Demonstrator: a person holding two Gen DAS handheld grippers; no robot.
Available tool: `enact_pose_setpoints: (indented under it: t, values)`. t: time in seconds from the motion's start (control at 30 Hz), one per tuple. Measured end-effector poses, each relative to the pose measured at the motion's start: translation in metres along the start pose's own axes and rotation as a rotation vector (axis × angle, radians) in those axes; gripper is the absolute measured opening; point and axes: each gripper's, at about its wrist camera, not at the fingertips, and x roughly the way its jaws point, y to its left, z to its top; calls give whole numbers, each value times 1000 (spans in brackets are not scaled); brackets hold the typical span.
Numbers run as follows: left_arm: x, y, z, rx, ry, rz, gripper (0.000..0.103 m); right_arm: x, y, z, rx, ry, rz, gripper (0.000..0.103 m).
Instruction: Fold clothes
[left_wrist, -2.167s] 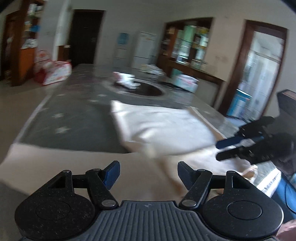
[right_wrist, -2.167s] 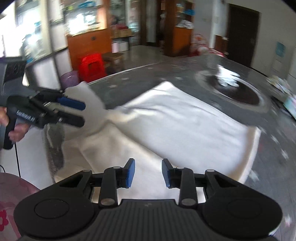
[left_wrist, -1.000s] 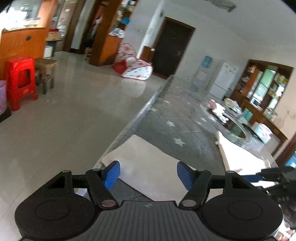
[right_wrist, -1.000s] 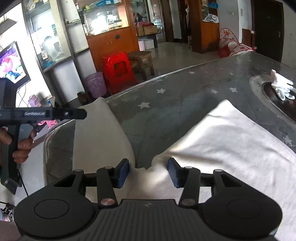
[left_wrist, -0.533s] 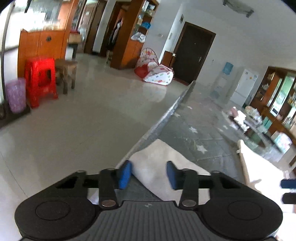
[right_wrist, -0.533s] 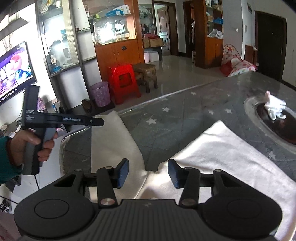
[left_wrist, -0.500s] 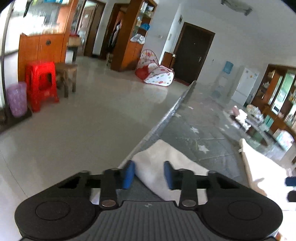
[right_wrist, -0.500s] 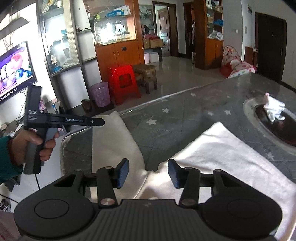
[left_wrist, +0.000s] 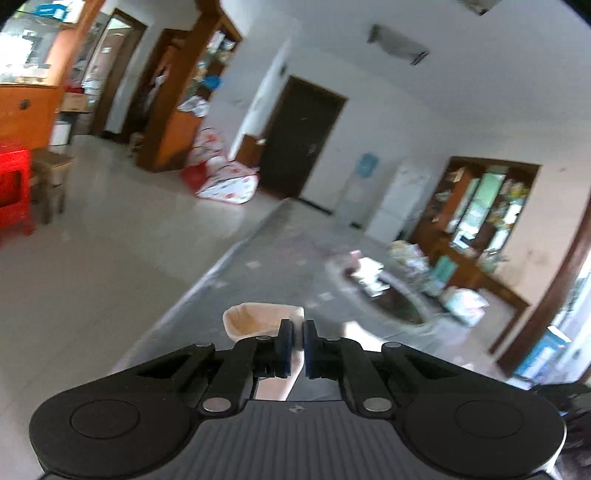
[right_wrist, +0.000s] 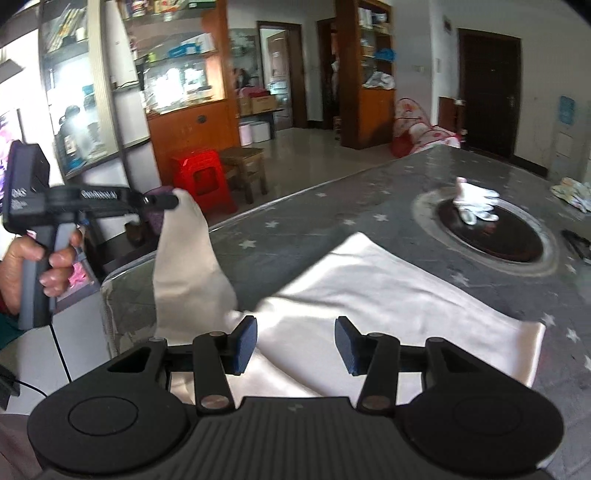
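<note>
A cream-white garment (right_wrist: 388, 291) lies on the grey star-patterned table (right_wrist: 314, 225). My left gripper (left_wrist: 294, 341) is shut on the end of its long left part (left_wrist: 258, 321) and holds it lifted off the table. In the right wrist view the left gripper (right_wrist: 173, 201) pinches that cloth tip, and the strip (right_wrist: 188, 269) hangs down to the table. My right gripper (right_wrist: 294, 345) is open and empty, just above the near edge of the garment.
A round dark recess (right_wrist: 491, 232) in the table holds a white glove (right_wrist: 472, 201). The table's left edge (right_wrist: 110, 291) drops to the floor. A red stool (right_wrist: 203, 181) and wooden stool (right_wrist: 245, 166) stand beyond it. Cabinets line the walls.
My left gripper has shut on the end of the garment's left part and lifted it off the table. My right gripper has stayed open in place.
</note>
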Motion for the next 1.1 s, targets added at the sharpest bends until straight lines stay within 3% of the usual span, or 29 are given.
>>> enact_pose_setpoints:
  t: [0.13, 0.5, 0.67, 0.73, 0.83, 1.1]
  values:
    - [3, -33, 2, 26, 41, -119, 6, -15, -8, -9, 20, -18, -20, 47]
    - [21, -152, -32, 197, 161, -455, 6, -54, -35, -42, 116, -36, -131, 47]
    - [34, -180, -57, 251, 257, -563, 7, -73, -52, -58, 169, -40, -208, 47]
    - [39, -186, -68, 275, 305, -595, 13, -78, -57, -62, 188, -42, -224, 47]
    - [41, -186, -82, 317, 360, -596, 34, -80, -60, -66, 203, -37, -225, 47]
    - [28, -130, -83, 423, 346, -438, 43, -57, -44, -76, 164, 61, -133, 44]
